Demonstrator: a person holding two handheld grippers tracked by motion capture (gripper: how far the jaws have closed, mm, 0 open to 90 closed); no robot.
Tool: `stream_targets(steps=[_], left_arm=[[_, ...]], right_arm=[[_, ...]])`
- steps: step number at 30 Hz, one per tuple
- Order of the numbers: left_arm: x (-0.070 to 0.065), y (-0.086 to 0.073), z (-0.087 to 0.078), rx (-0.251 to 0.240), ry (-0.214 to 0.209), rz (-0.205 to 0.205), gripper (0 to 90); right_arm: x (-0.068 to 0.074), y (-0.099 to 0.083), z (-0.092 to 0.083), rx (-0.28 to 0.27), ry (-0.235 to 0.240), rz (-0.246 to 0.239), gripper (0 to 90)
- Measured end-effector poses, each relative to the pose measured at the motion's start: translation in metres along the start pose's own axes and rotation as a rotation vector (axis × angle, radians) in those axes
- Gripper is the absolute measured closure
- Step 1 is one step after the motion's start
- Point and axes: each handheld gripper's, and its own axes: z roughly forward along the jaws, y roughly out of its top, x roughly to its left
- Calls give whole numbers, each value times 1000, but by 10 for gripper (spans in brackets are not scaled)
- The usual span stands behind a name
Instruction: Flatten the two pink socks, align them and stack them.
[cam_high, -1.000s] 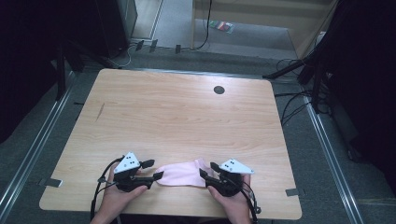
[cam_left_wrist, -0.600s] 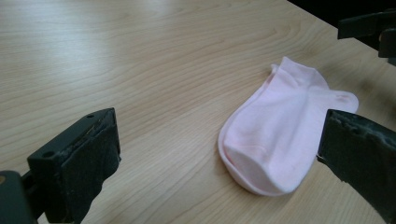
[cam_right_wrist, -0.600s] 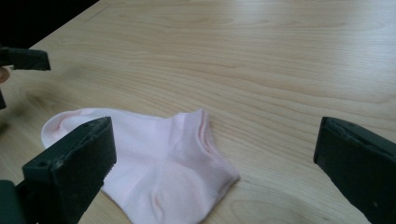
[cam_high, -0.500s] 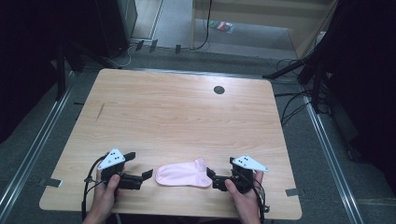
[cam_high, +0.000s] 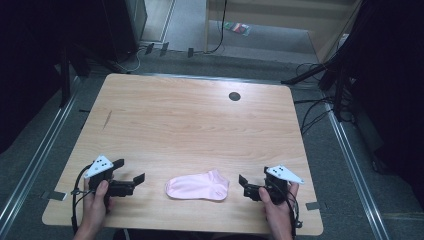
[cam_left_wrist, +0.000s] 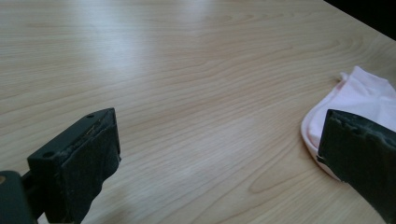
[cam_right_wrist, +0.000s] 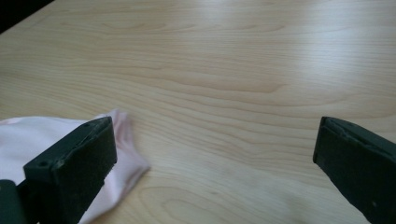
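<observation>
A pink sock (cam_high: 197, 186) lies flat near the front edge of the wooden table (cam_high: 190, 125). My left gripper (cam_high: 130, 170) is a short way to its left, apart from it. Its jaws have just been opening and stand wide with nothing between them. My right gripper (cam_high: 253, 176) is just right of the sock's cuff. Its jaws have likewise just been opening and hold nothing. In the left gripper view the gripper (cam_left_wrist: 219, 126) has the sock (cam_left_wrist: 369, 93) behind its right jaw. In the right gripper view the gripper (cam_right_wrist: 215, 130) has the sock (cam_right_wrist: 126, 154) by its left jaw.
A dark round hole (cam_high: 234, 96) sits in the tabletop at the back right. Cables (cam_high: 315, 115) trail on the floor to the right of the table. Dark equipment stands at both back corners.
Both grippers have let go of the sock and moved apart, the left one leftward and the right one rightward. The sock now lies spread out alone between them.
</observation>
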Motion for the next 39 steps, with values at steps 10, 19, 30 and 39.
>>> stream_targets(steps=[10, 19, 30, 39], left_arm=[[27, -4, -15, -5, 84, -20, 0], [50, -8, -30, -22, 143, -58, 0], [74, -13, -48, -17, 214, -67, 0], [91, -18, -62, -26, 268, -85, 0]], right_arm=[[-39, -3, -13, -16, -91, 29, 22], [-71, -10, -27, -21, -166, 72, 32], [-96, -19, -40, -16, -207, 105, 37], [-112, -28, -48, 7, -234, 119, 45]])
